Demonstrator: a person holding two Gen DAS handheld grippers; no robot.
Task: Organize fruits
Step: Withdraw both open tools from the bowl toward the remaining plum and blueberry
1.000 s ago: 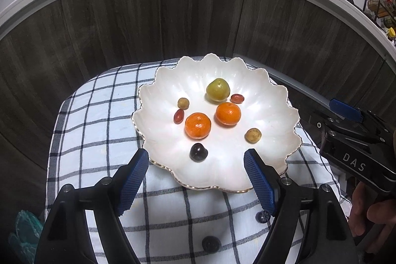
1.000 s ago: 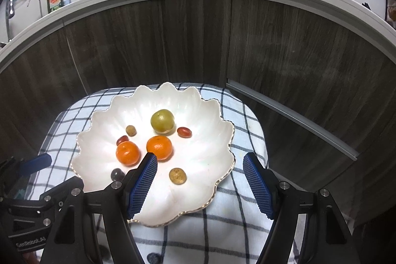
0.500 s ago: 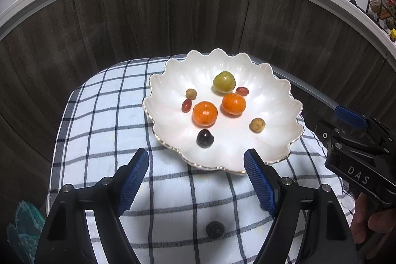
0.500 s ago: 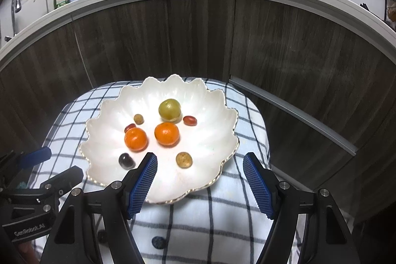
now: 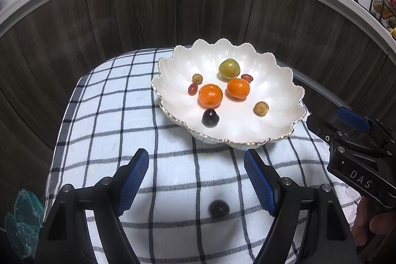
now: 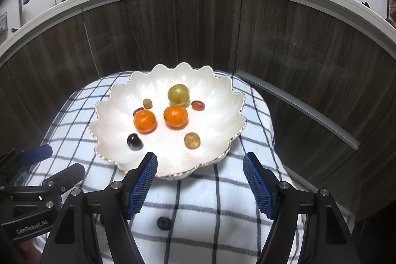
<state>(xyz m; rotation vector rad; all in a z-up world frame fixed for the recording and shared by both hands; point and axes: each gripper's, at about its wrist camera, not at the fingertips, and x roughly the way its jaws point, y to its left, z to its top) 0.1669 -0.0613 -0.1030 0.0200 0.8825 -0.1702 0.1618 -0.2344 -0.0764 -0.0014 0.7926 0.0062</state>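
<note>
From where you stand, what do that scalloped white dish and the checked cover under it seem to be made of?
The scalloped dish looks like glazed ceramic, perhaps porcelain: a glossy white surface with soft reflections, ribbed walls and a thin gold line along the rim. The checked cloth looks like woven cotton or a similar fabric: matte, slightly fuzzy, with dark woven lines, draping softly over the edges of whatever it covers.

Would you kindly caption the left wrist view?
Open left tongs over checked cloth, facing a scalloped bowl of fruit.

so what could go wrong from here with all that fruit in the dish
The round tangerines could roll and knock the small grapes when nudged. The scalloped dish sits on a soft checked cloth and may tip if its rim is pushed. One dark fruit on the cloth may get overlooked.
</note>
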